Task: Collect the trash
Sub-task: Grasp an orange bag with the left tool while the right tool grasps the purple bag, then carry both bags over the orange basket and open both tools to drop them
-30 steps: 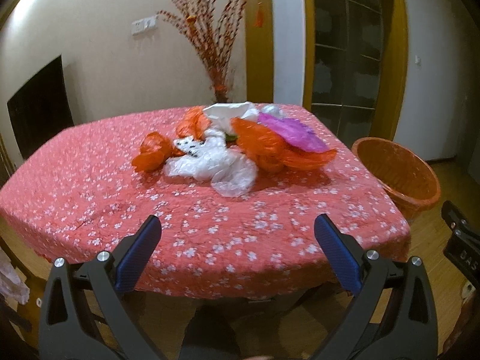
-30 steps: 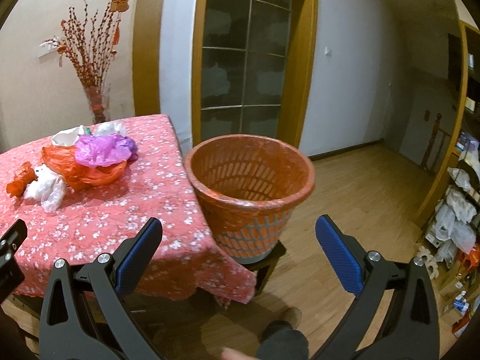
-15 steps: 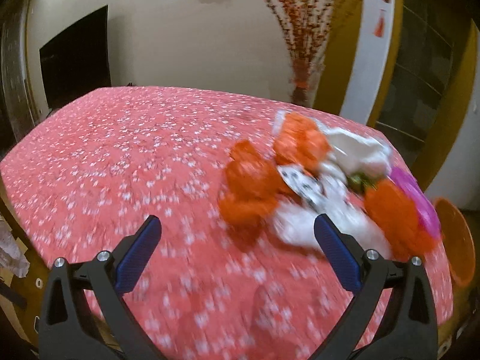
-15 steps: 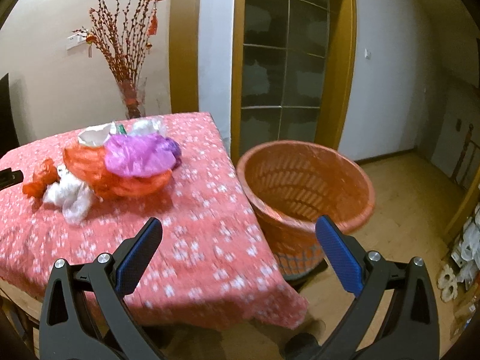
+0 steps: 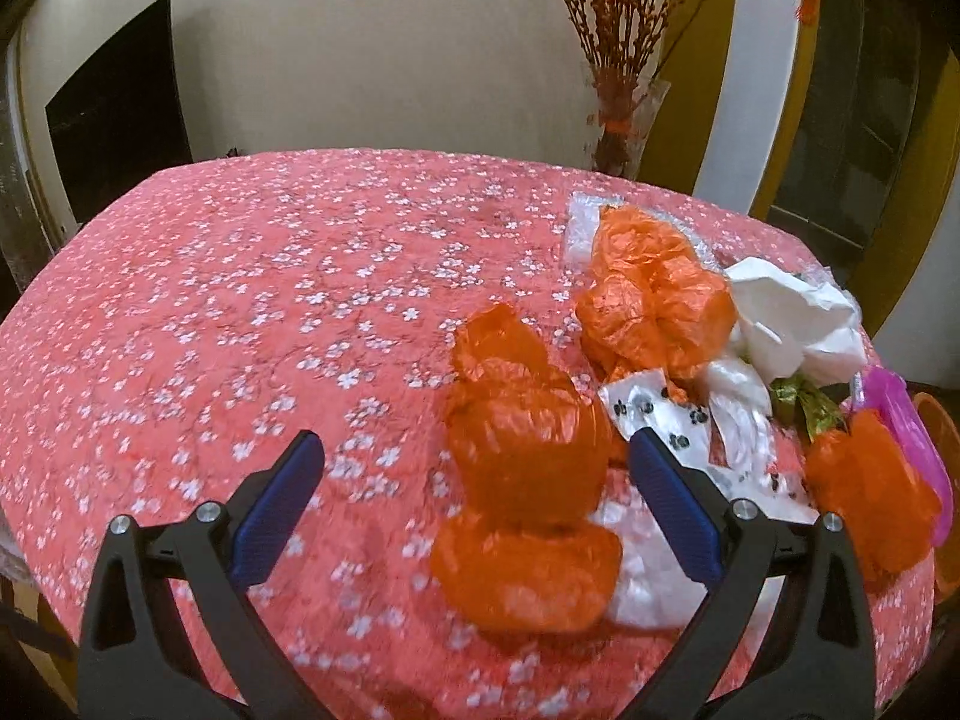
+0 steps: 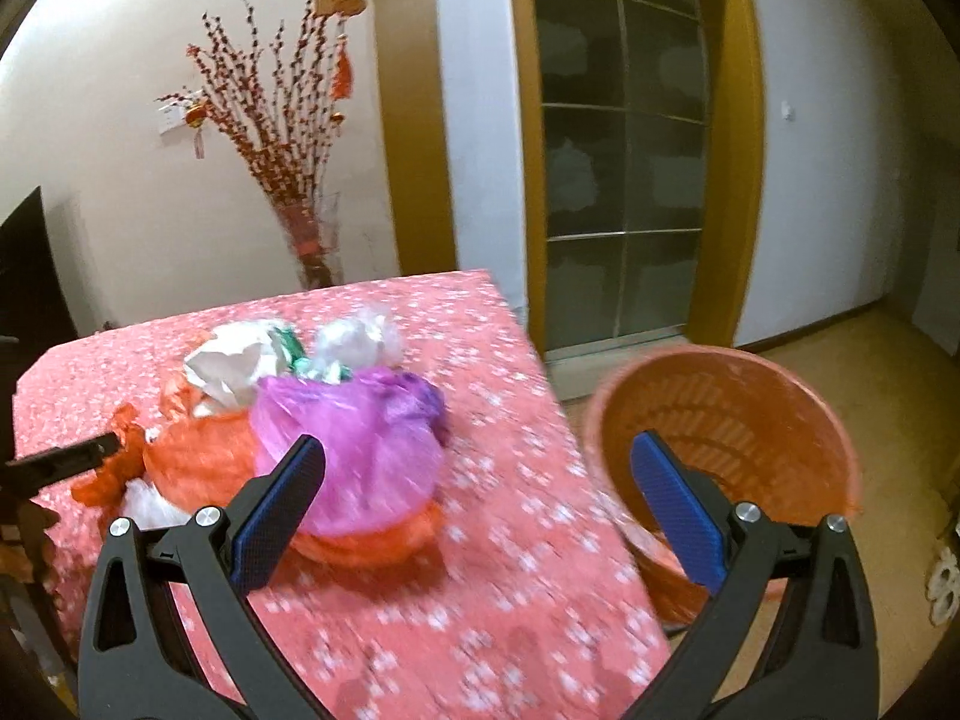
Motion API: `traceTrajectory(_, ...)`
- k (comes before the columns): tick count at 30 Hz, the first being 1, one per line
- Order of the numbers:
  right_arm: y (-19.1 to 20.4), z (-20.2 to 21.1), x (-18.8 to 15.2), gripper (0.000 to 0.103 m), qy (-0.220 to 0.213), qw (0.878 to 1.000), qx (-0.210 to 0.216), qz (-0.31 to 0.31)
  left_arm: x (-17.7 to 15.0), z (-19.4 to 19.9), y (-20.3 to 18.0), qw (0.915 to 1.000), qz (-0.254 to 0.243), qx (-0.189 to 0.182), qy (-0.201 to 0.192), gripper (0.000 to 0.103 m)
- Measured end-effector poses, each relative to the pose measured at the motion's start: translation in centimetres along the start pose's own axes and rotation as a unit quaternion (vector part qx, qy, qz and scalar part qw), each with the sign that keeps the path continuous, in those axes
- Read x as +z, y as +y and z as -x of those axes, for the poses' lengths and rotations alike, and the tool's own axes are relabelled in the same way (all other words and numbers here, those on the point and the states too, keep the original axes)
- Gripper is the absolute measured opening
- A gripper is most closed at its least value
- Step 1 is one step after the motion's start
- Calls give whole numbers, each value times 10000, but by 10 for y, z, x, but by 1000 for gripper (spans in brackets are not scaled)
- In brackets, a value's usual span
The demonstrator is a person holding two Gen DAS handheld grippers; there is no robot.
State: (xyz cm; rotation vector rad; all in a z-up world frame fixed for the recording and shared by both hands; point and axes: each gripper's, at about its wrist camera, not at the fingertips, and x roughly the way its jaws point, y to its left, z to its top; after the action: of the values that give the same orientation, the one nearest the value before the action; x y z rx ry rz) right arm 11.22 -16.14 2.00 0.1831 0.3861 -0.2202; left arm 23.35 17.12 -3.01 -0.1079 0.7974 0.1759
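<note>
Two open grippers over a table of crumpled bags, with one basket beside it.

The left gripper (image 5: 474, 486) is spread wide, and the nearest orange bag (image 5: 522, 480) sits between its fingers, not pinched. Three orange bags show from the left camera, plus one white paper wad (image 5: 792, 324) and one purple bag (image 6: 354, 456), all on the red flowered table (image 5: 240, 312). The right gripper (image 6: 474, 492) is spread wide too, holding nothing, with the purple bag by its left finger. One orange basket (image 6: 720, 420) stands near the table's right side.
</note>
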Motion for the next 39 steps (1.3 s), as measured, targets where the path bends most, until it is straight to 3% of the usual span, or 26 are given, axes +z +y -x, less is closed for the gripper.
traceTrajectory(5,15,-30,11,94,276,9989,370,13,3,-17,-3,9996,-32,-155,248,80)
traceTrajectory(9,21,-60,15,89,701,9954,630,-143,2,-25,-4,9989,-40,-301,352,72)
traceTrajectory(15,19,-95,16,85,1234,9892,711,-335,2,-37,-8,9980,-97,-399,481,56)
traceTrajectory(18,21,-110,12,76,1550,9839,836,-297,0,-37,-8,9980,-159,-393,463,52)
traceTrajectory(20,23,-114,8,63,1654,9816,924,-250,0,-37,-8,9979,-161,-426,453,47)
traceTrajectory(26,23,-109,7,24,1549,9828,987,-180,3,-34,-3,9980,-124,-459,406,44)
traceTrajectory(29,20,-107,9,10,1492,9835,1001,-199,6,-30,-2,9983,-124,-463,337,43)
traceTrajectory(39,14,-89,20,5,1074,9896,951,-100,8,-4,-15,9985,-147,-520,27,42)
